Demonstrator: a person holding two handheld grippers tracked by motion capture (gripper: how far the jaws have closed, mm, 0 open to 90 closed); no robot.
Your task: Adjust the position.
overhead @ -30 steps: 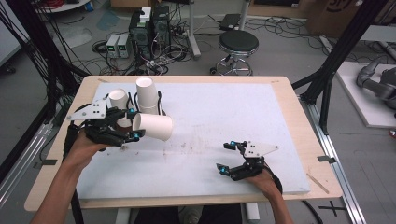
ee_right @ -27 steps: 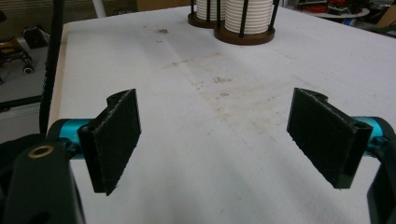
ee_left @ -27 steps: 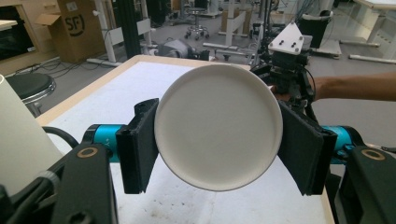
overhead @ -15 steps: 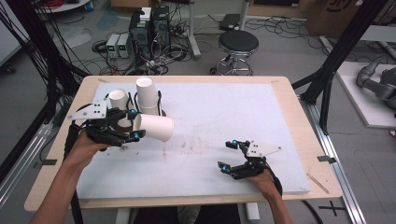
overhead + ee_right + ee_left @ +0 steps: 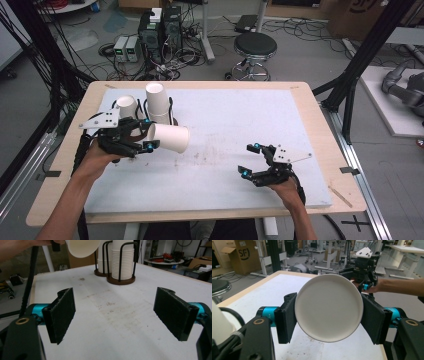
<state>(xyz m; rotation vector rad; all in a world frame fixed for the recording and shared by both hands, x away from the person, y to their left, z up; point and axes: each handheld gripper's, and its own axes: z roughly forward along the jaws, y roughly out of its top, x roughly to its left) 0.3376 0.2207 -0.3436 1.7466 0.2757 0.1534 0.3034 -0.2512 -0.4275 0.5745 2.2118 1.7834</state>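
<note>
Little changed from the earlier high view: left gripper (image 5: 146,136) still clenched on the paper cup (image 5: 169,138), held on its side above the white mat (image 5: 225,125), just in front of the cup stacks (image 5: 156,102); right gripper (image 5: 249,159) still released, low over the mat's near right.

From the left gripper view: cup base (image 5: 329,307) pinched between both pads, right gripper (image 5: 364,265) beyond.

From the right gripper view: jaws wide apart, bare mat (image 5: 115,312) between, stacked cups (image 5: 123,261) in wire holders ahead, held cup (image 5: 82,247) at top.
</note>
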